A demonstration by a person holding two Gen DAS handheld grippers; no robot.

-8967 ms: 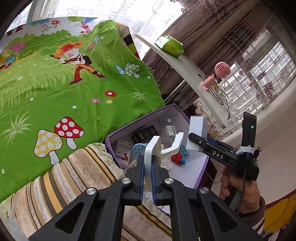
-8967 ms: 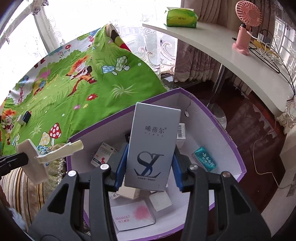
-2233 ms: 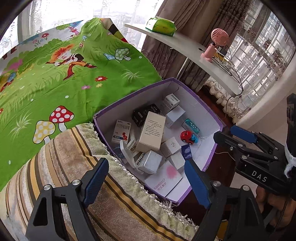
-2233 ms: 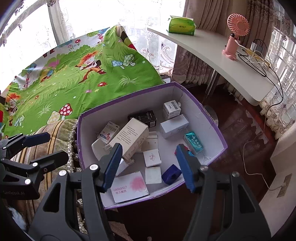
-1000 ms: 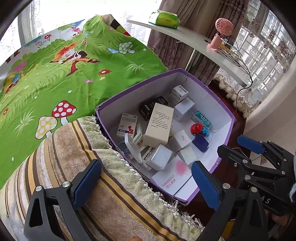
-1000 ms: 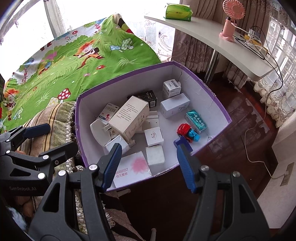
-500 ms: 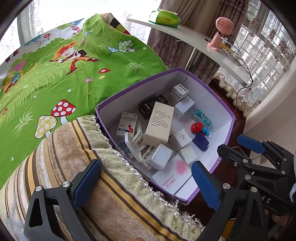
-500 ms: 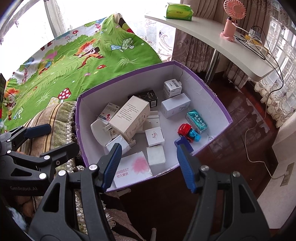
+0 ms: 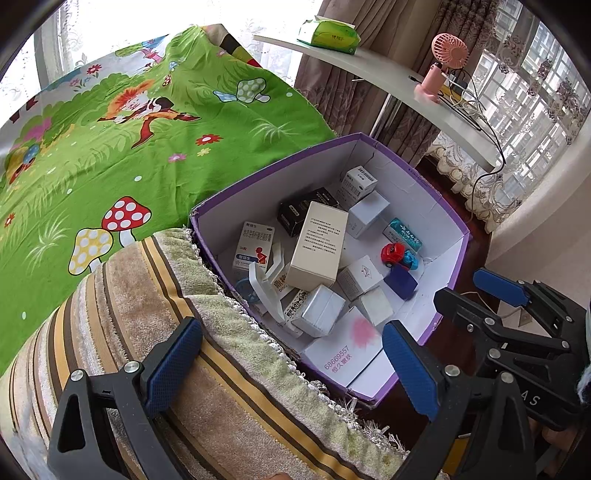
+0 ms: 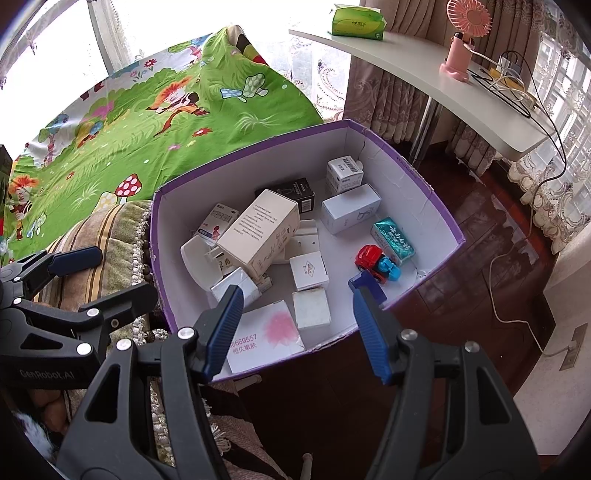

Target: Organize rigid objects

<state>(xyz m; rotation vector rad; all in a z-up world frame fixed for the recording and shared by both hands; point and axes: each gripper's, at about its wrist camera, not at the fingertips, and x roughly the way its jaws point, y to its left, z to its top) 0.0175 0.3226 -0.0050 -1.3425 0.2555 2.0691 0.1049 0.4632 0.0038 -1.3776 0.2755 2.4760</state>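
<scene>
Nine seconds ago the left tongs (image 9: 291,363) squeezed a white plastic piece (image 9: 267,286) and the right tongs (image 10: 295,328) squeezed a tall grey box. Now both tongs are spread wide with nothing between them, and they hang over the near edge of the purple box (image 10: 406,158). The white plastic piece now lies inside the purple box, by its left wall. A big cream carton (image 10: 258,232) lies tilted on top of the other small boxes in the middle. A red and blue toy car (image 10: 376,262) sits near the right wall, just beside a teal packet (image 10: 393,240). A flat white card with a pink blot (image 10: 266,334) lies at the front. In the last half second nothing in the box has moved. The purple box stands beside a striped rug (image 9: 155,350) and a bed with a green cartoon sheet (image 9: 110,147). Behind it, a white bench (image 10: 424,70) holds a pink fan (image 10: 463,33) and a green tissue pack (image 10: 356,22). Curtains hang by the windows, and the floor is dark wood.
</scene>
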